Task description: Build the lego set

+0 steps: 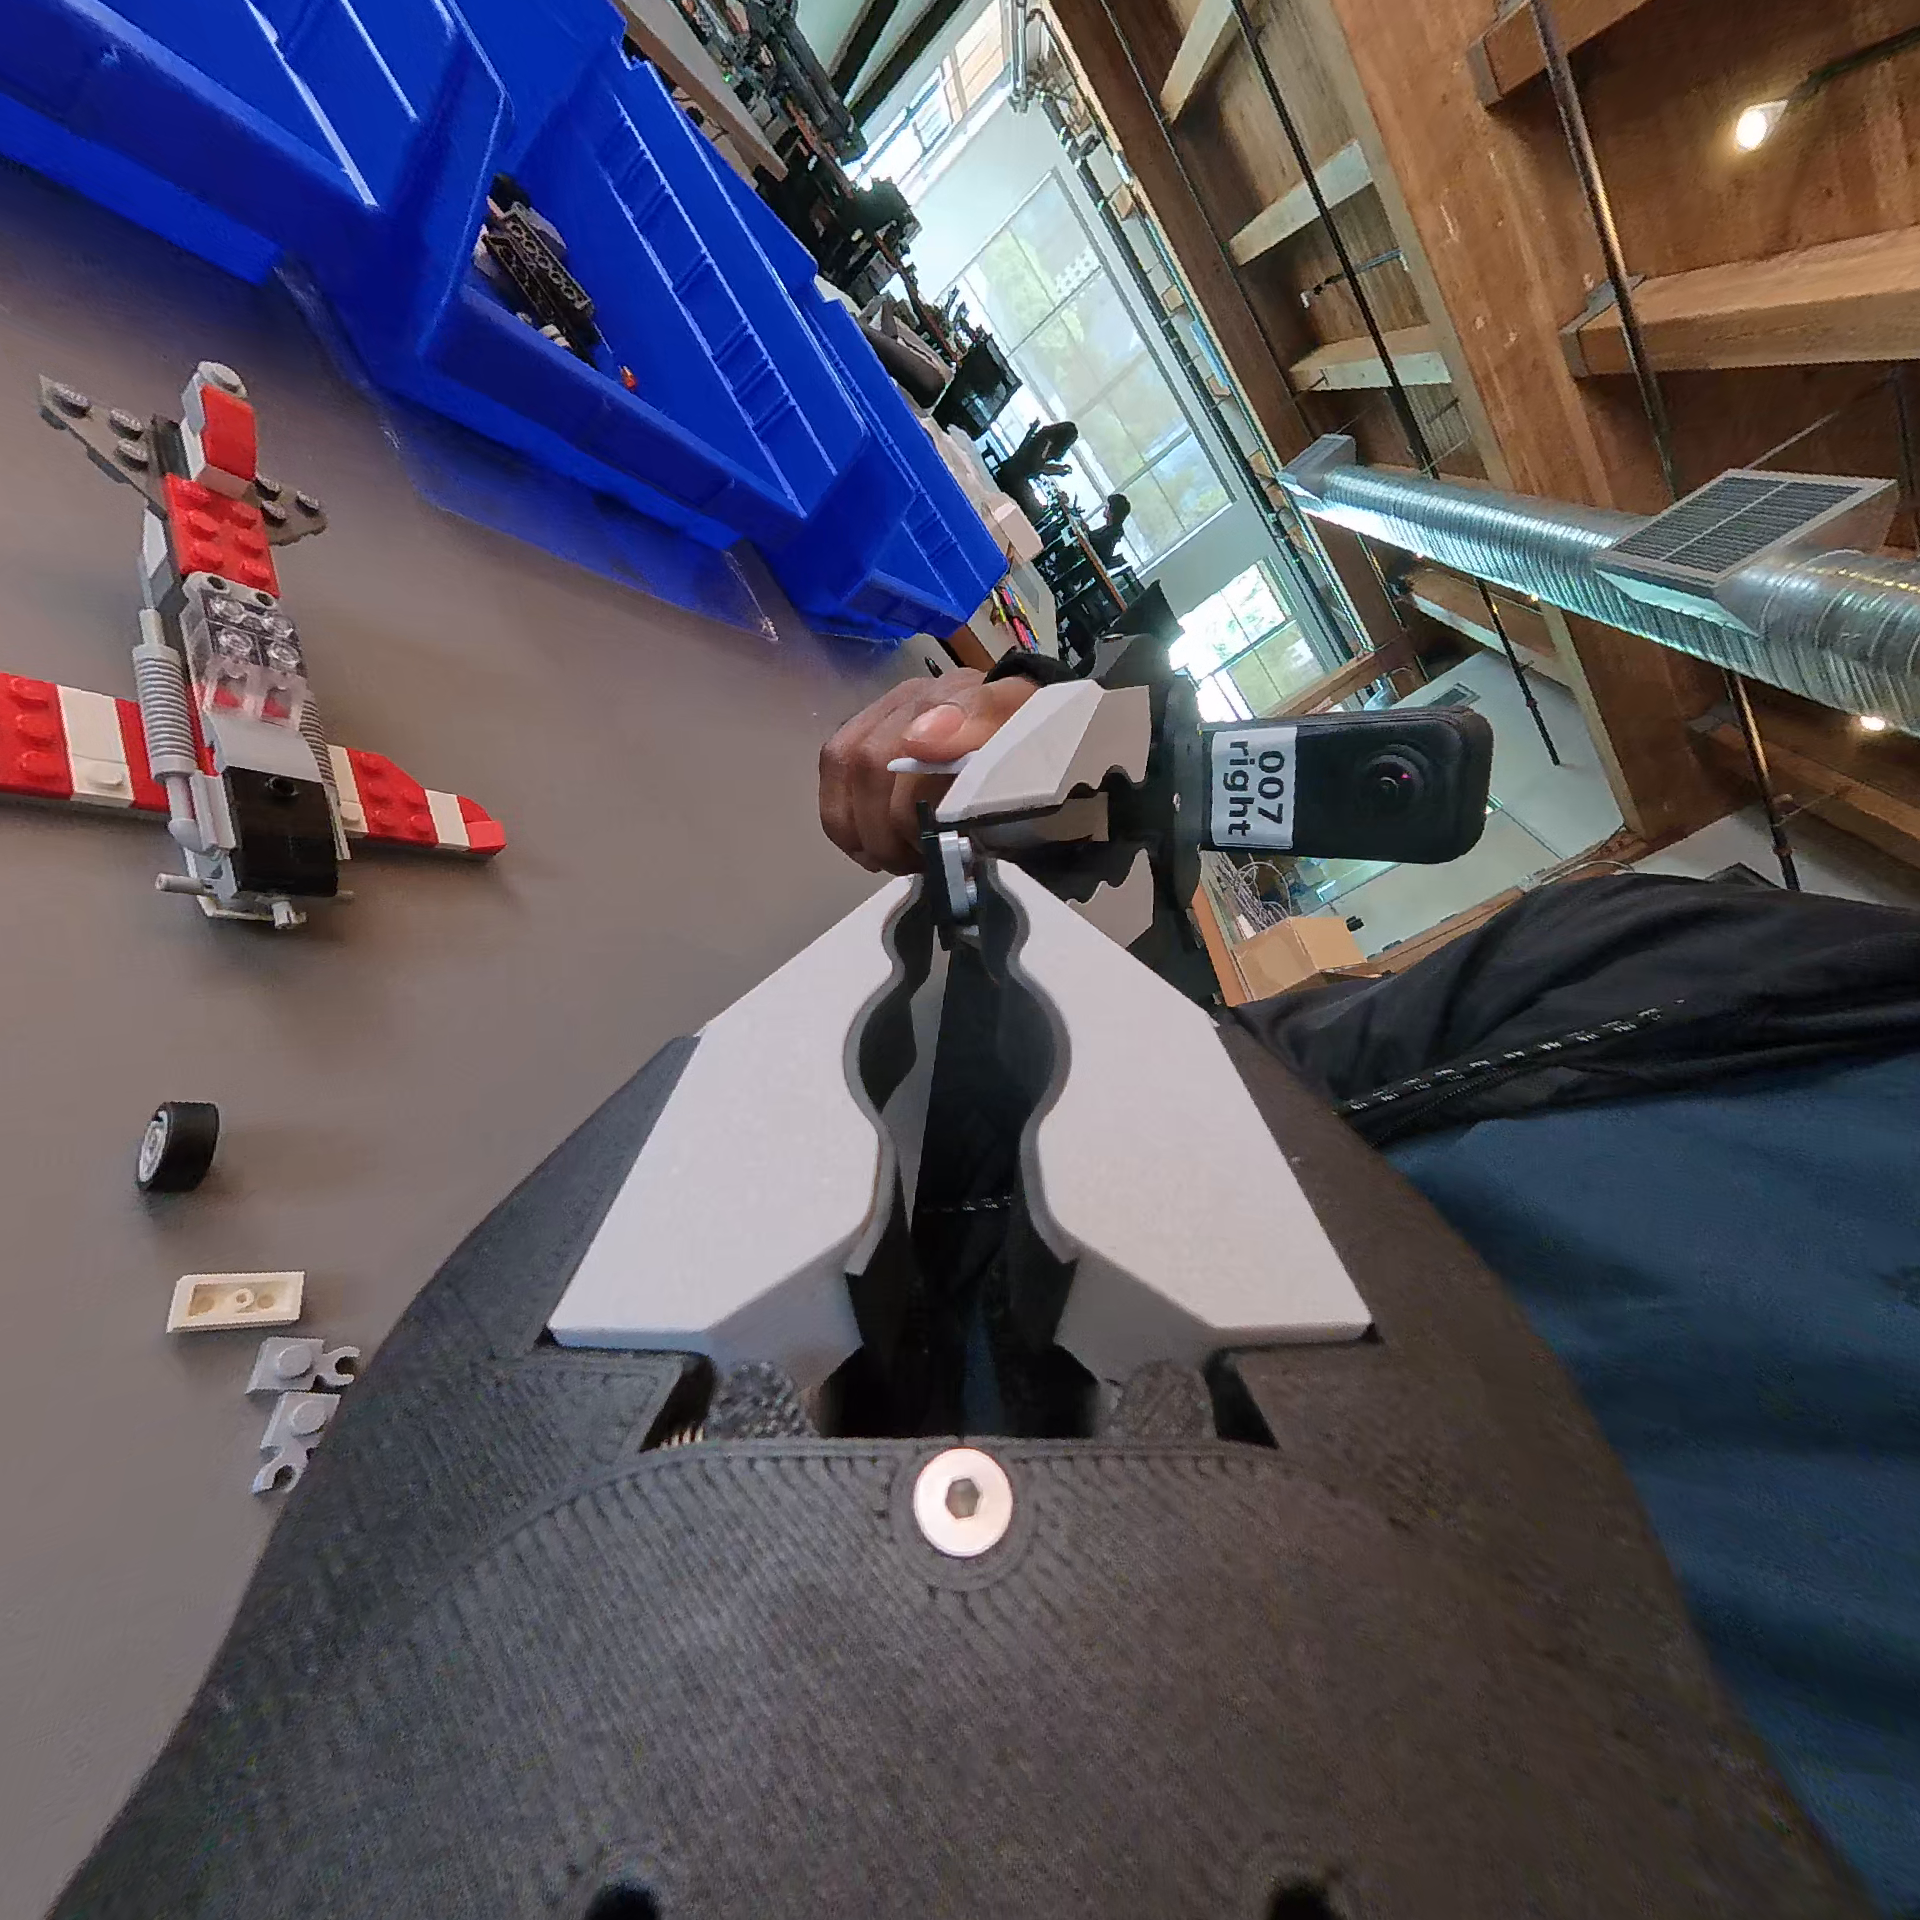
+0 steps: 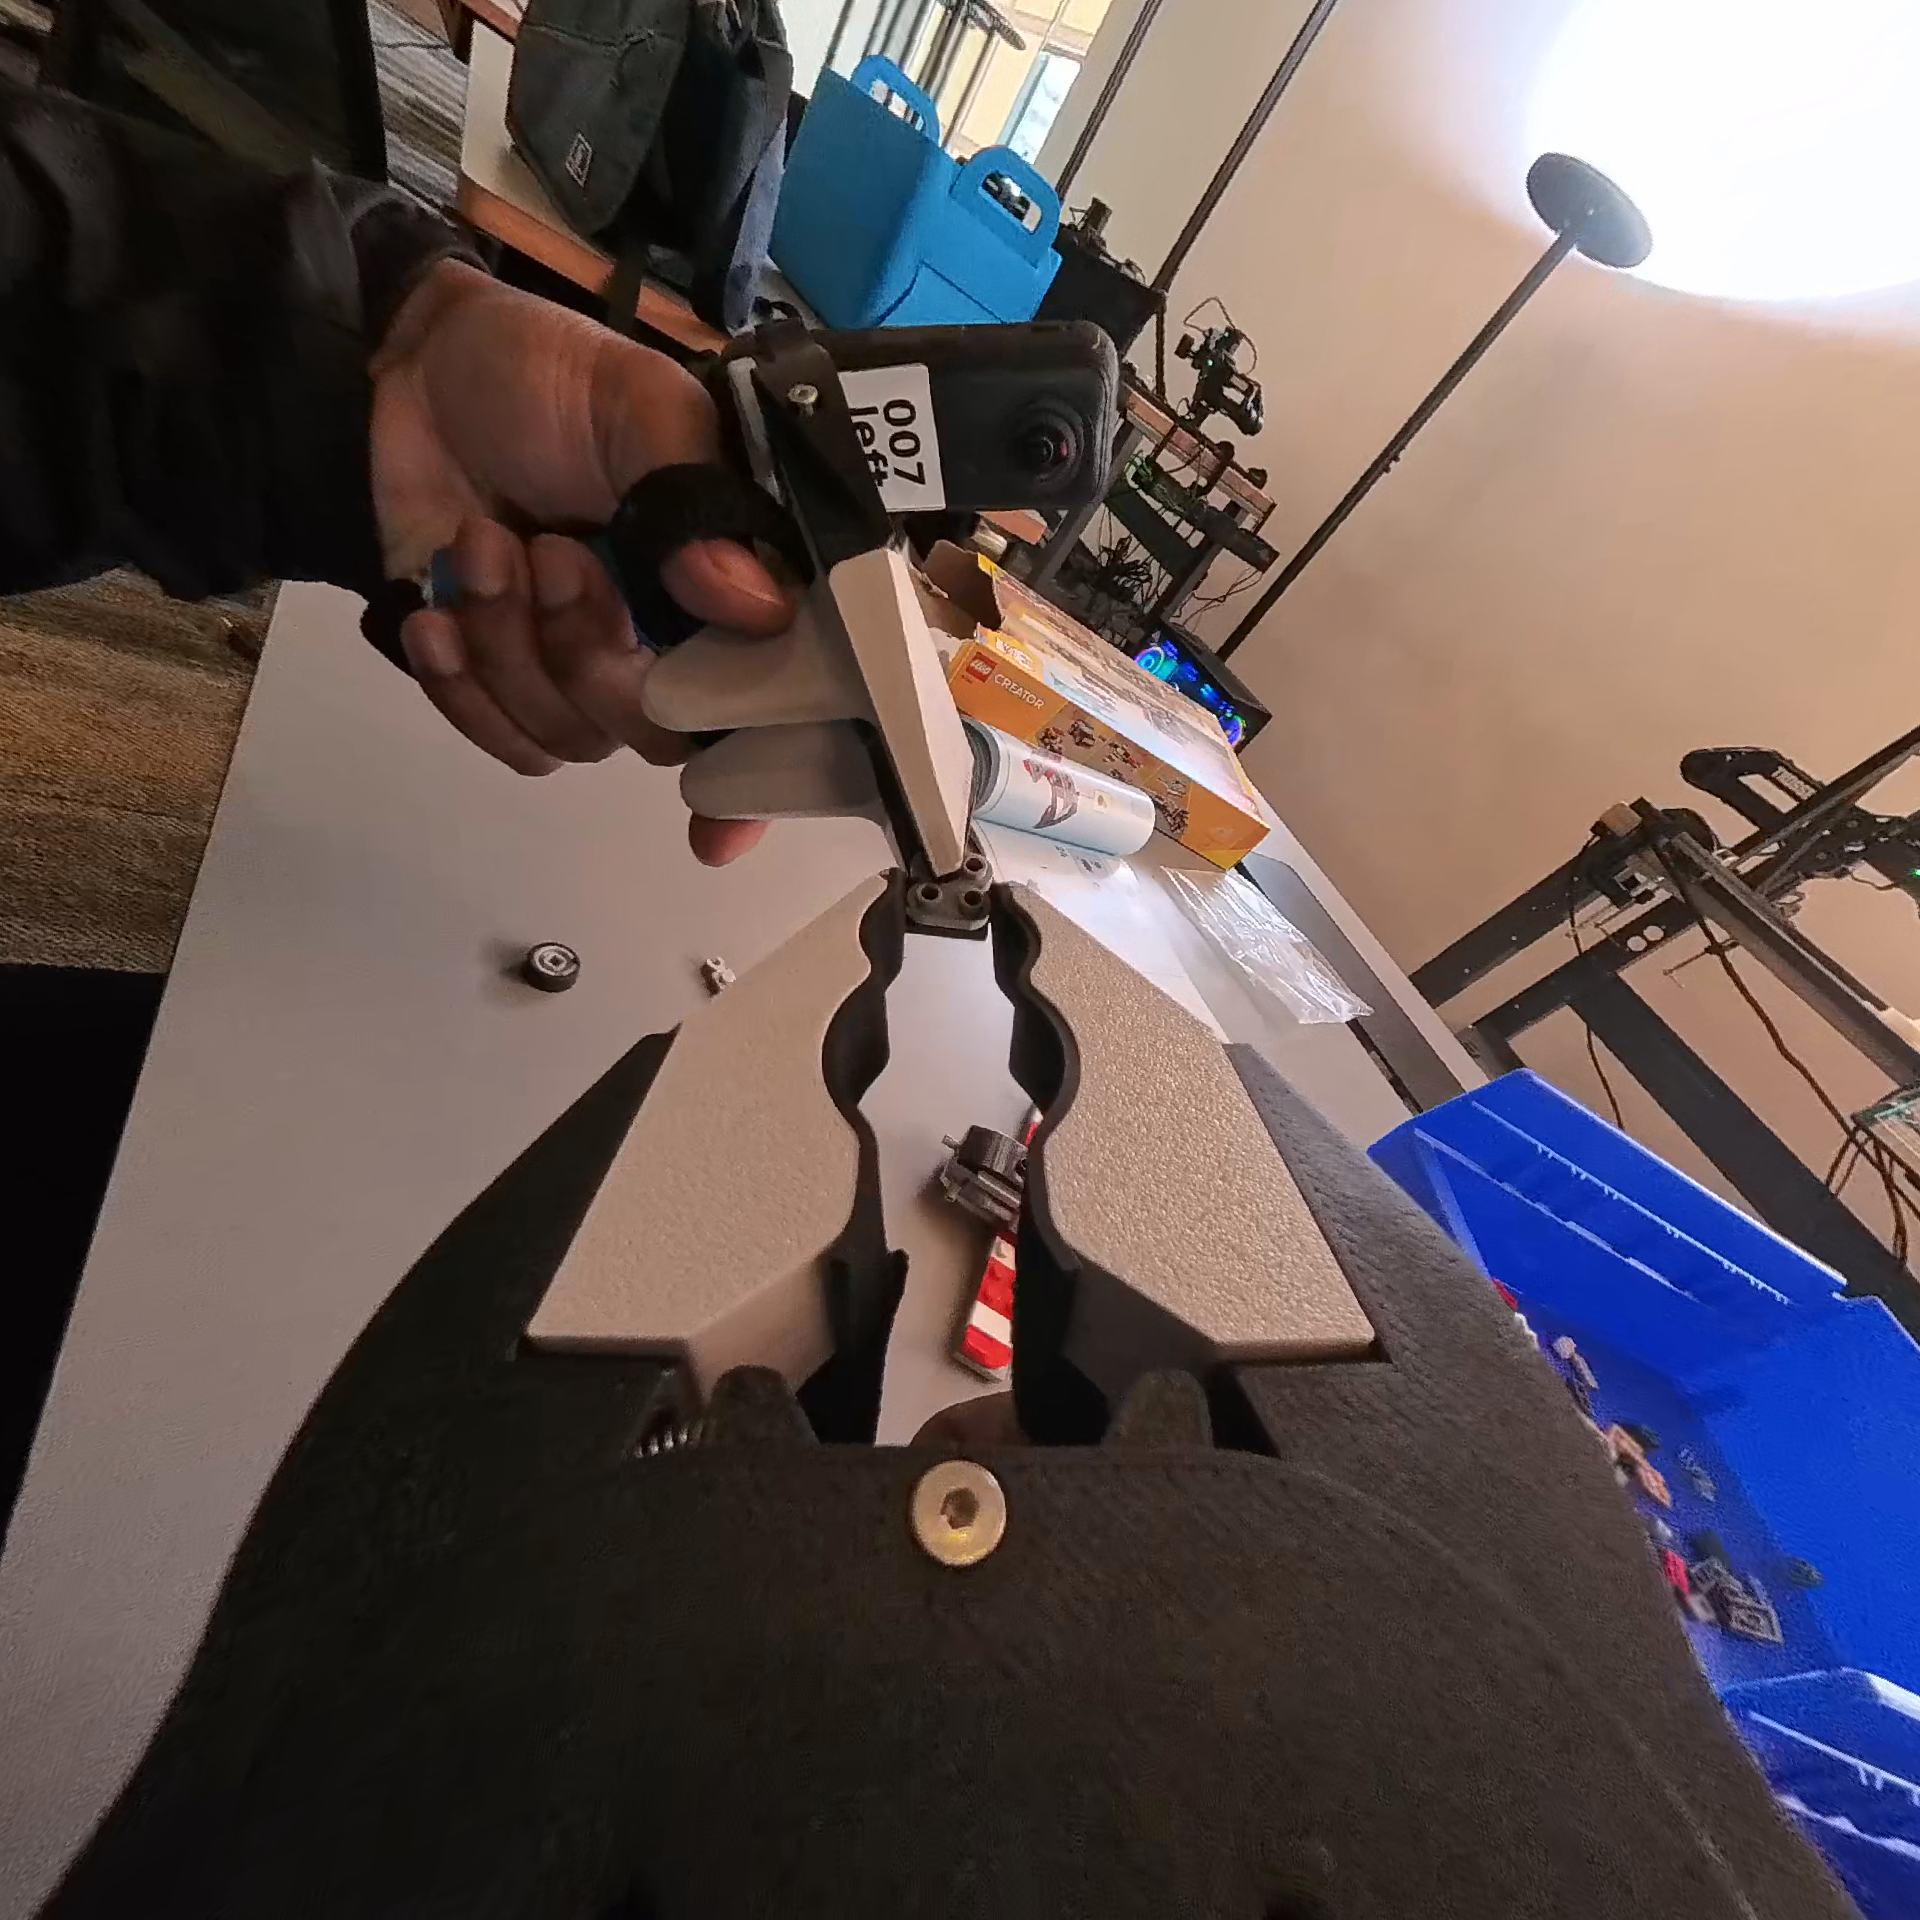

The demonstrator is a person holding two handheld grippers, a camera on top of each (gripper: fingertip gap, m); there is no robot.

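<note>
Ceiling duct: a ribbed silver air duct (image 1: 1538,561) runs along the wood-panelled wall (image 1: 1558,208), with a louvred vent (image 1: 1756,520) on it.
Windows: tall bright windows (image 1: 1049,312) at the room's far end.
Floor lamp: a black floor lamp (image 2: 1587,223) stands against the beige wall (image 2: 1558,623).
Bag: a grey backpack (image 2: 623,104) on a far table.
Carrier: a light blue handled caddy (image 2: 904,239) just beside the backpack.

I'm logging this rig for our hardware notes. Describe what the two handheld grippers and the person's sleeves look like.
Both grippers match. The left gripper and the right gripper each have a black, ridged 3D-printed body, a silver hex screw at its centre, and two light grey wedge fingers with wavy black inner pads. Each carries a black camera with a white sticker. The sleeve is dark.
</note>
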